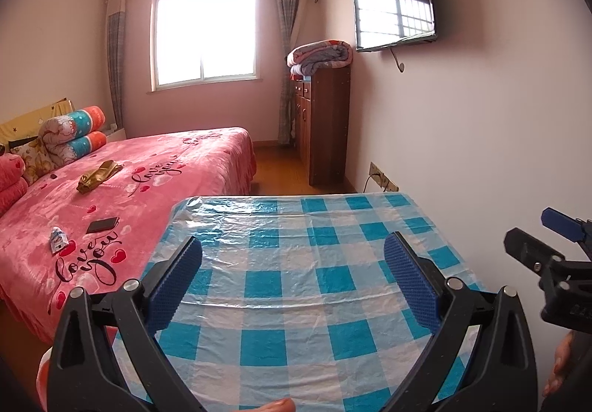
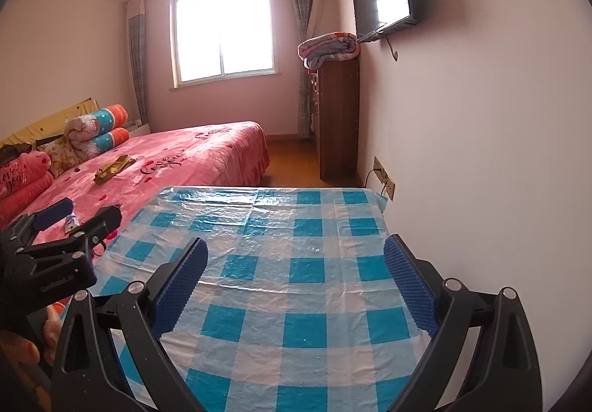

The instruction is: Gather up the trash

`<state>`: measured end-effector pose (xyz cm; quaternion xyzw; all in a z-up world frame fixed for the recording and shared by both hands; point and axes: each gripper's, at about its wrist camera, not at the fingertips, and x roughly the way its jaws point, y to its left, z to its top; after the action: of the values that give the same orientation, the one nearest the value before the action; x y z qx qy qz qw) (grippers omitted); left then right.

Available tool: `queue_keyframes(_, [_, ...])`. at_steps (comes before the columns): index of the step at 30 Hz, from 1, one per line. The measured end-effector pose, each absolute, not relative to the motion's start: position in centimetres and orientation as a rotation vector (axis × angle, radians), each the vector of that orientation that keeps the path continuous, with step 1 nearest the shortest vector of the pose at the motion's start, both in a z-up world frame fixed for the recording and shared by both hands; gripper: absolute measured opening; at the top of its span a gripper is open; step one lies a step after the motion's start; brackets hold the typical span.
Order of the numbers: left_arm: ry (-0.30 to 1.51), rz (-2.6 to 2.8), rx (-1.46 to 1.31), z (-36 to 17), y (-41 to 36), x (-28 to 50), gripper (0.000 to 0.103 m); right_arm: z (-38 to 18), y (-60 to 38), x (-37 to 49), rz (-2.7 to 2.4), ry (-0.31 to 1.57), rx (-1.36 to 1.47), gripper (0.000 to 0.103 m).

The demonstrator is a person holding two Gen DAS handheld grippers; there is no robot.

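A: Your left gripper (image 1: 292, 256), black with blue ribbed pads, stands wide apart with nothing between its fingers. It hovers level over the table under the blue-and-white checked plastic cloth (image 1: 296, 301), near the table's near edge.

B: And your right gripper (image 2: 296, 258)?

A: Just as wide and just as empty, over the same cloth and nearer the wall-side edge. You hold both side by side, pointing along the table toward its far edge and the window.

B: Where is the trash?

A: None shows on the table. On the bed with the pink heart-print cover (image 1: 192, 156), near the edge that faces the table, lies a small crumpled white-and-blue wrapper (image 1: 58, 240), just beside a flat dark phone (image 1: 102, 225). Further toward the pillows lies a crumpled golden, shiny piece (image 1: 99, 175); I cannot tell whether it is a wrapper or cloth.

B: How far along are you?

A: No bin or bag is in view, so I cannot tell how much has been collected. The wrapper, at least, remains to be picked up.
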<state>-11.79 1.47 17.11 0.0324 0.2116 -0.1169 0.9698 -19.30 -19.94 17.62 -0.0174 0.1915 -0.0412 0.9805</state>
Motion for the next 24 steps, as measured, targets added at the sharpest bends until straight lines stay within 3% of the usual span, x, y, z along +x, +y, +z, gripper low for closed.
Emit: queue_keyframes(24, [0.439, -0.251, 0.048, 16.26, 2.14, -12.63, 0.099, 16.76, -18.92, -19.20, -0.074, 0.354, -0.086, 0.095])
